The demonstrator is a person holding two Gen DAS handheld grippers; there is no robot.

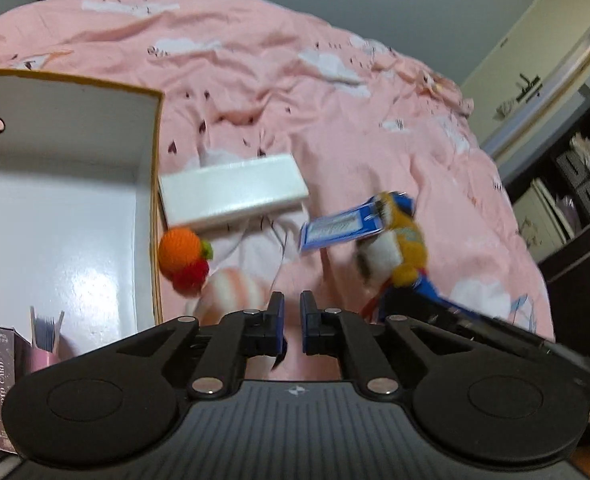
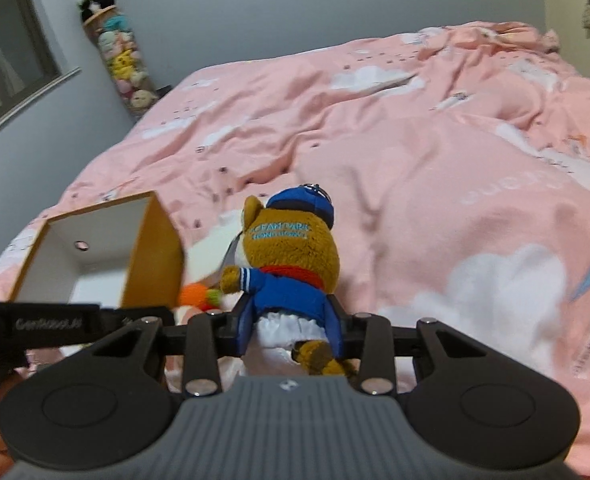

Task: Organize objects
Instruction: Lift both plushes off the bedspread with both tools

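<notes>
The left black two-finger gripper (image 1: 292, 312) is seen nearly closed, nothing pinched; the right black gripper (image 2: 293, 330) is clamped around something, both angled downward.

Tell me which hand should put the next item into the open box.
Right: its gripper already clamps the plush bear, beside the open box. The left gripper is shut and holds nothing.
</notes>
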